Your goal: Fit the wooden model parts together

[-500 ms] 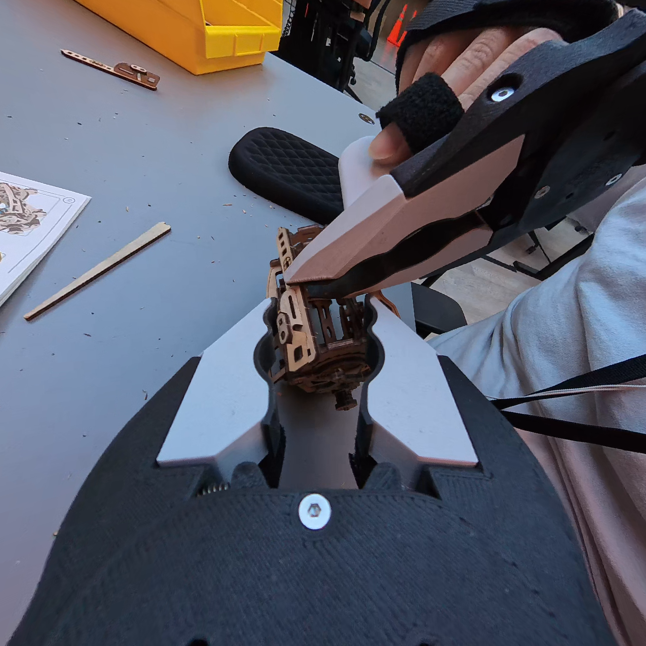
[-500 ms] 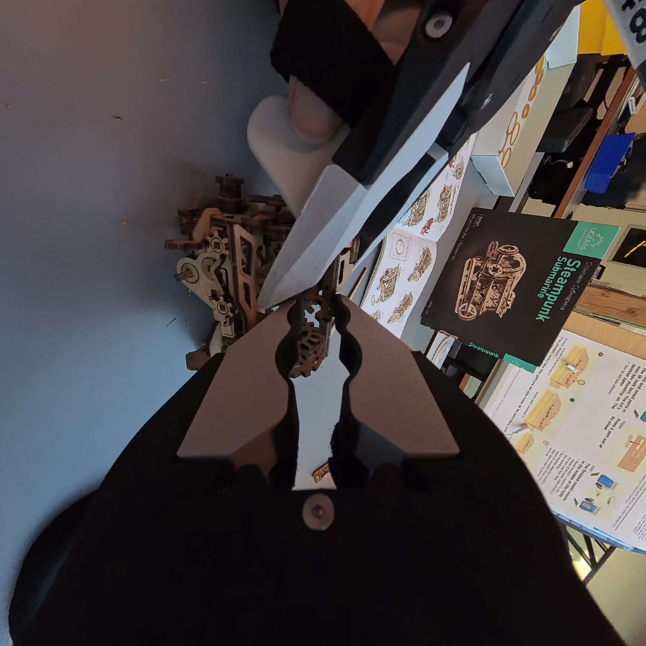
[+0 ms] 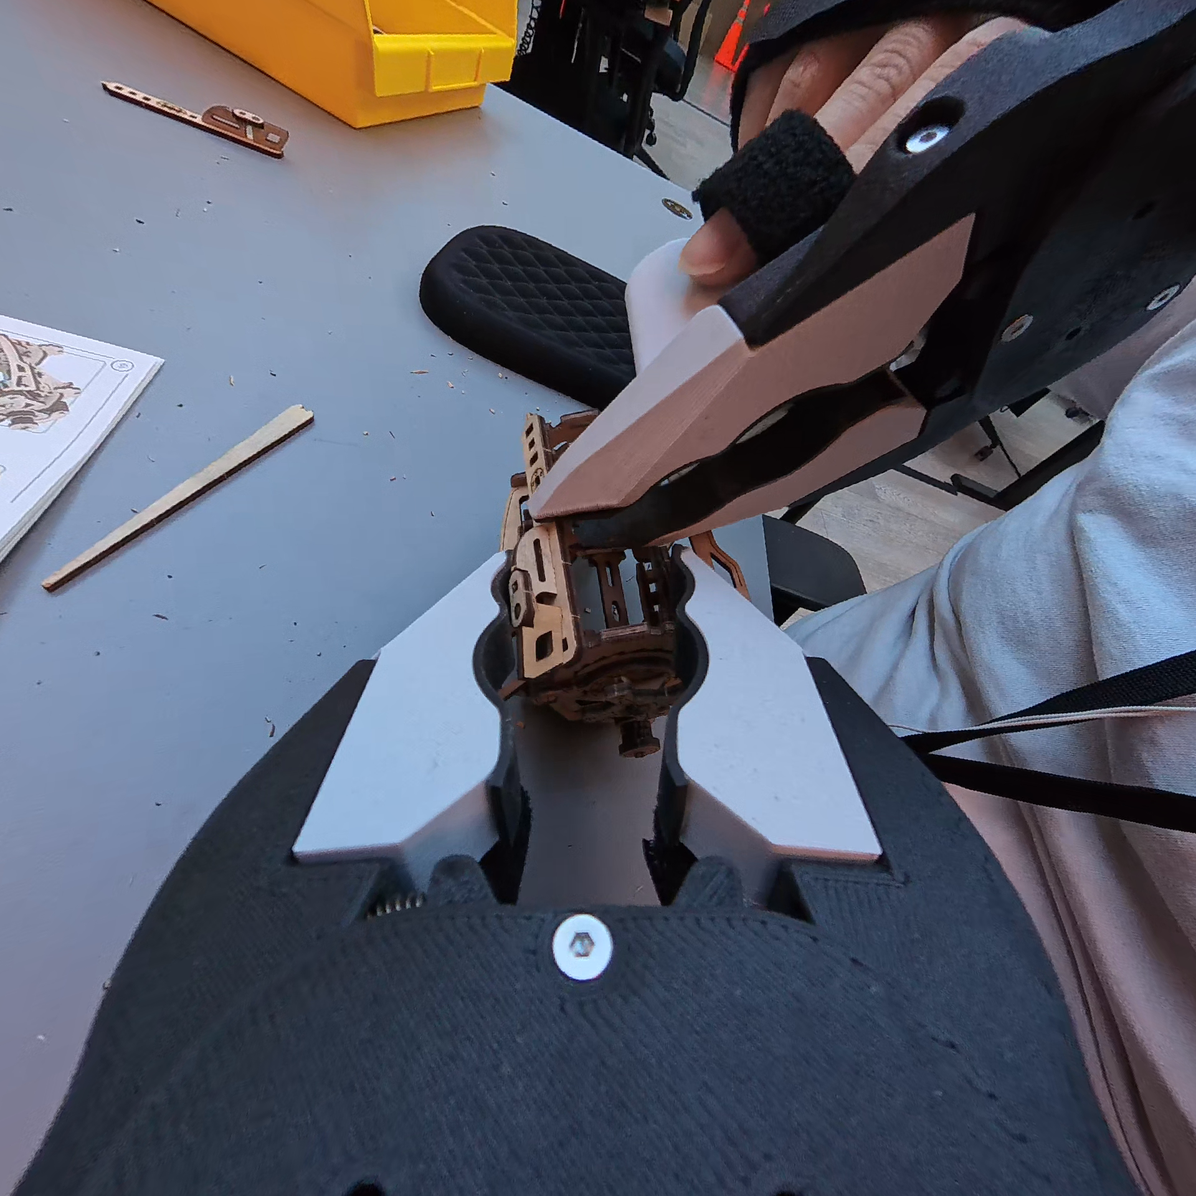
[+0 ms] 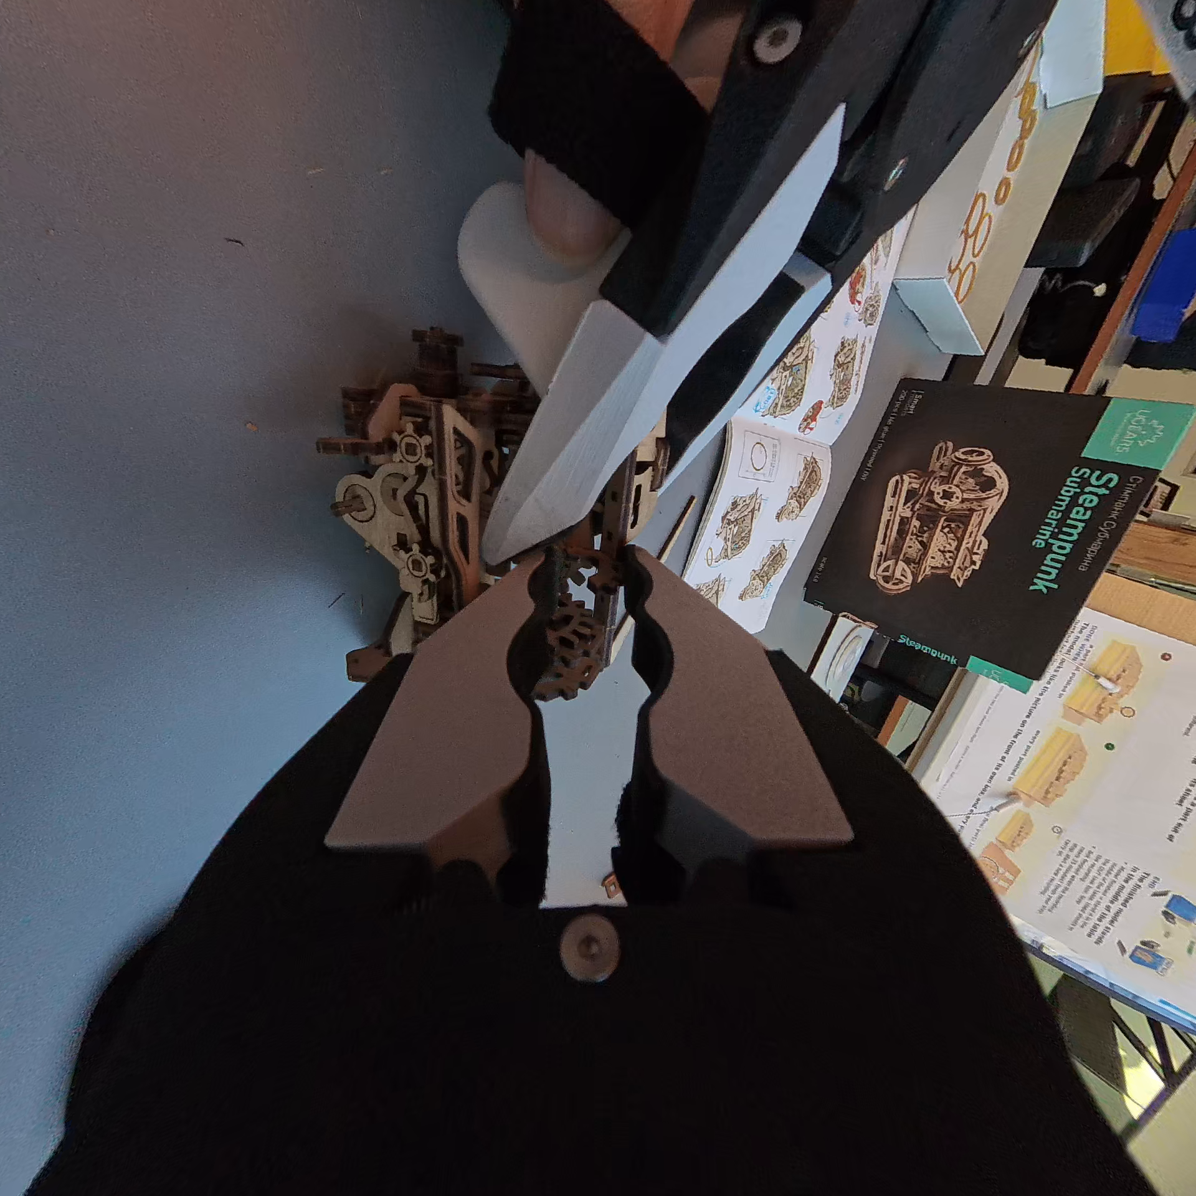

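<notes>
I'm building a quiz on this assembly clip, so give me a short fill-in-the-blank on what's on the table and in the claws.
1. The left claw is shut on the wooden ____.
2. The storage bin at the table's far edge is ____ in colour.
3. The loose wooden stick lies between the instruction booklet and the ____ quilted pad.
4. The right claw grips a fretwork wooden part with ____ teeth.

Missing words: model; yellow; black; gear
</notes>
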Demonstrator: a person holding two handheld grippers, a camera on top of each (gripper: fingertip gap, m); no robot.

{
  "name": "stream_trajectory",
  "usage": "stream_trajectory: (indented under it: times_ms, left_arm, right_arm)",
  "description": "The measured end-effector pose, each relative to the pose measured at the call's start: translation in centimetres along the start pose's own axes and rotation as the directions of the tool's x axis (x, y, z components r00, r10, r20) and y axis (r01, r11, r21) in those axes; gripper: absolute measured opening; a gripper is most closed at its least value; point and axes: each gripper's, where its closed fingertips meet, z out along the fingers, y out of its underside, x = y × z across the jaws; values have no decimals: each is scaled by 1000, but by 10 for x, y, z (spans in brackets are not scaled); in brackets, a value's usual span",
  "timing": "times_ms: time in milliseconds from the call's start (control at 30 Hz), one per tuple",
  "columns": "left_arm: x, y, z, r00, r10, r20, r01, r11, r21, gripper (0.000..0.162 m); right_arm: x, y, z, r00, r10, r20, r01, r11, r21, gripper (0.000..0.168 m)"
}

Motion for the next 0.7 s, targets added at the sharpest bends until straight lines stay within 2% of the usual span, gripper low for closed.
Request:
stream_trajectory:
  times_ms: [700]
  left_arm:
    - [2,-1,2,1000,12,-12,-12,1000,-9,43]
  right_arm:
    - [-2,2,-5,998,20,57,-20,1000,3,17]
